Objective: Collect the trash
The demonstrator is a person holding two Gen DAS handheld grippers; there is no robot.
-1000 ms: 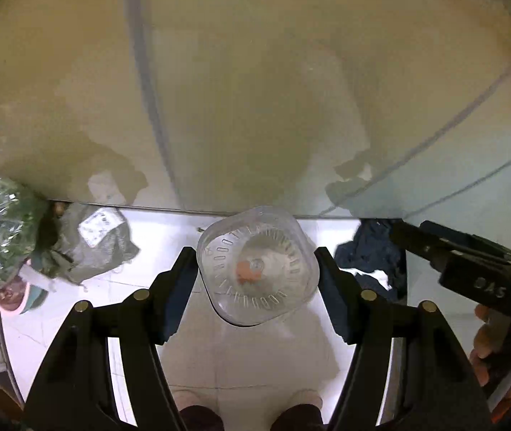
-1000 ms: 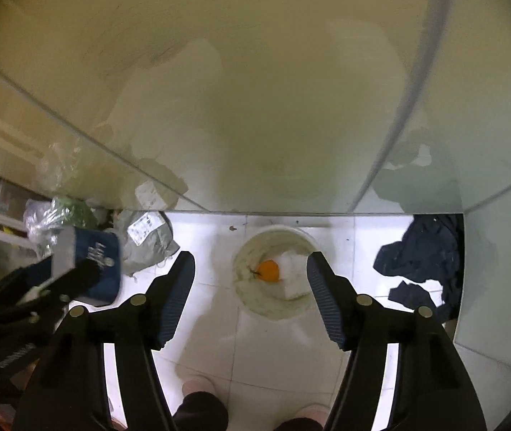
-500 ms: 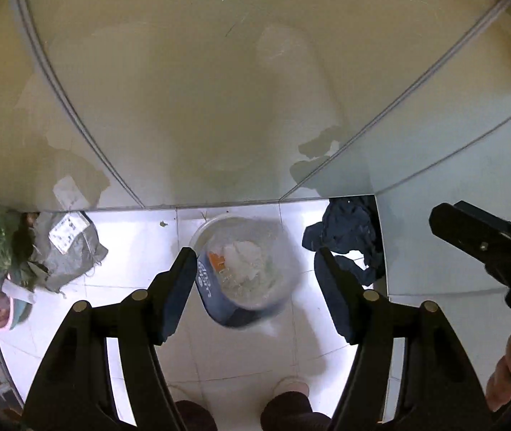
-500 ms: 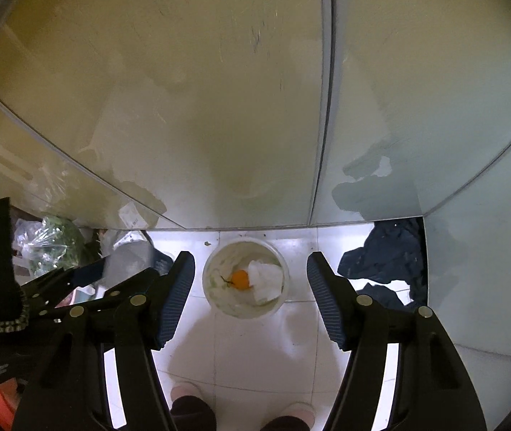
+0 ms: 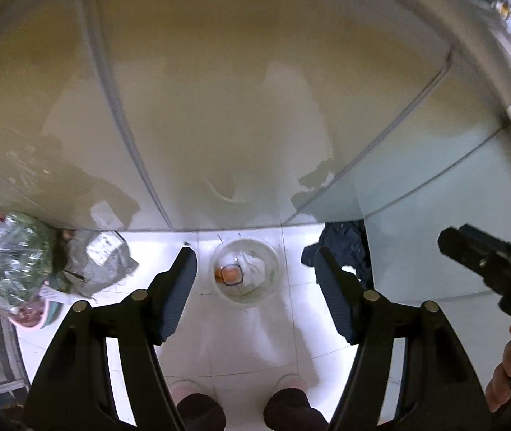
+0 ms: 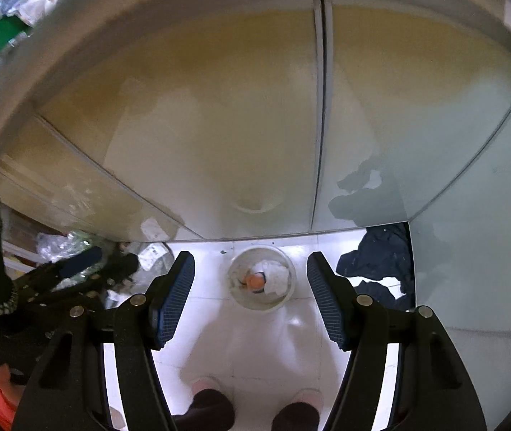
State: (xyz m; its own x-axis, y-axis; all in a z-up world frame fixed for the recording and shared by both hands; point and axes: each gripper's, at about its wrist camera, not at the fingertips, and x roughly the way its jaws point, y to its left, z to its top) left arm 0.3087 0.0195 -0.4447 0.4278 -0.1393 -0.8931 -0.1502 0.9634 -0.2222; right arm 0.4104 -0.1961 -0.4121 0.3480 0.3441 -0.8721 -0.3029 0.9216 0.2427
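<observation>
A white bin [image 5: 244,269] is seen standing on the tiled floor [image 5: 255,341] just in front of the cabinet doors [image 5: 219,107]; a clear cup, white paper and something orange [image 5: 230,273] lie inside it. Both the left gripper [image 5: 255,289] and the right gripper [image 6: 251,296] are held above it with fingers spread apart and nothing between them. A dark cloth [image 6: 381,258] is heaped at the right, plastic bags [image 5: 22,251] at the left.

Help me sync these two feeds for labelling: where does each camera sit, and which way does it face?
Left wrist: on the left tongs, facing down at the bin on the floor; shows its open fingers, the person's feet, the right tongs at right.
Right wrist: on the right tongs, facing down likewise; shows its open fingers, feet, left tongs at left.
Shared: bin, dark cloth, cabinet doors.
</observation>
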